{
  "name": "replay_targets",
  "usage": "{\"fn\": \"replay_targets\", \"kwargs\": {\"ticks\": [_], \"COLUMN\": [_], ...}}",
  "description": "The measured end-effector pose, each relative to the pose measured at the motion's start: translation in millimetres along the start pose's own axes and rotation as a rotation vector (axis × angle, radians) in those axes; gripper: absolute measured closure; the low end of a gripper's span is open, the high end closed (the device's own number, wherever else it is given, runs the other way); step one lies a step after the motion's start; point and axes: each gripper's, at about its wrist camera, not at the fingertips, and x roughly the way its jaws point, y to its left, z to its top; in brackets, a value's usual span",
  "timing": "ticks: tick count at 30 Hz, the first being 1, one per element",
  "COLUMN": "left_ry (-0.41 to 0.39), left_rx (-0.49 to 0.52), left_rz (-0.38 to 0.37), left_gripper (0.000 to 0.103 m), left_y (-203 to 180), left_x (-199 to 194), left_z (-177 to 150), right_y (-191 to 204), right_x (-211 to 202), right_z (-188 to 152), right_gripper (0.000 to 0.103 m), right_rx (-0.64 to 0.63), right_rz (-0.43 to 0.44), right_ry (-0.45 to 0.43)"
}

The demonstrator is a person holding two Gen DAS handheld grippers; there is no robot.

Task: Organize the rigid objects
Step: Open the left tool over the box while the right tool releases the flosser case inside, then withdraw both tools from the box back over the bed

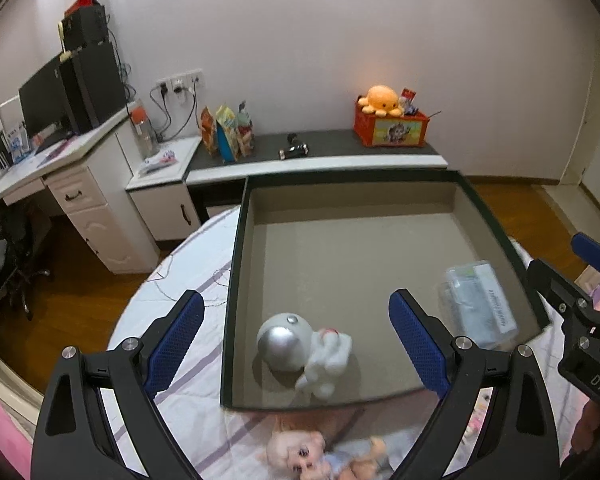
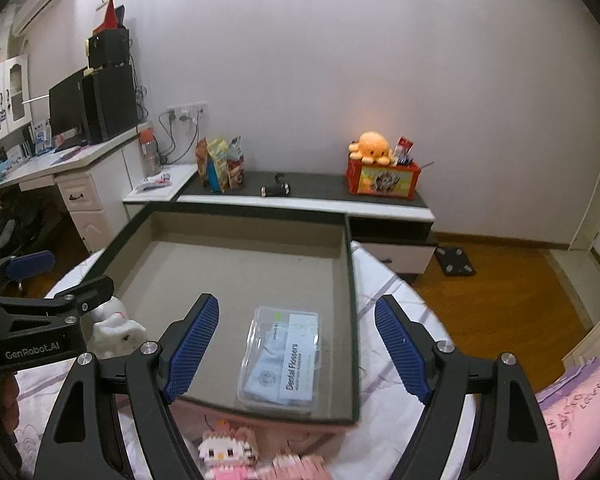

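Both of your grippers hang with jaws spread wide and nothing in them: left gripper (image 1: 296, 344) over the astronaut figure (image 1: 300, 348) at the tray's (image 1: 236, 264) lower left, right gripper (image 2: 296, 352) over the dental flosser box (image 2: 282, 360) near the tray's bottom right corner. Next up are probably the doll (image 1: 300, 456) and block kitty (image 2: 224, 454) on the bed sheet (image 1: 172, 320) at the bottom edge. Go low, centre the jaws, then squeeze gently.
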Motion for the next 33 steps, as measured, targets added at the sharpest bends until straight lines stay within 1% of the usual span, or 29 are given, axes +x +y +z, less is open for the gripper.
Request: {"fn": "replay_targets", "kwargs": {"ticks": [3,9,12,15,19,21,23,26,30,33], "left_ry": [-0.008,-0.065,-0.107,-0.165,-0.215,-0.233,-0.251,-0.285,-0.32,-0.341], "left_rx": [-0.007,-0.028,-0.037,-0.043,-0.048,-0.059,-0.065,-0.07,-0.067,-0.053], "left_rz": [-0.02,-0.018,-0.009,0.006,0.013,0.017,0.024,0.062,0.086,0.122], "left_gripper": [0.007,0.007,0.005,0.0,0.0,0.0,0.0,0.0,0.0,0.0], "left_y": [1,0,-3,-6,-11,-13,-16,-20,-24,-29], "left_x": [-23,-87,-124,-162,-199,-213,-225,-239,-252,-260], "left_z": [-5,-30,-48,-72,-102,-116,-131,-150,-168,-176], "right_y": [-1,1,2,5,8,8,7,9,15,17], "right_x": [-30,-98,-133,-165,-199,-213,-229,-243,-256,-265], "right_z": [0,-12,-28,-48,-73,-85,-97,-108,-120,-130], "right_gripper": [0.021,0.021,0.021,0.021,0.021,0.021,0.02,0.018,0.017,0.015], "right_rx": [-0.001,-0.027,-0.036,-0.045,-0.054,-0.043,-0.031,-0.026,-0.056,-0.069], "right_rz": [-0.016,-0.032,-0.043,-0.037,-0.053,-0.05,-0.027,-0.016,-0.052,-0.091], "right_ry": [-0.042,-0.126,-0.157,-0.177,-0.201,-0.206,-0.224,-0.242,-0.25,-0.281]}}
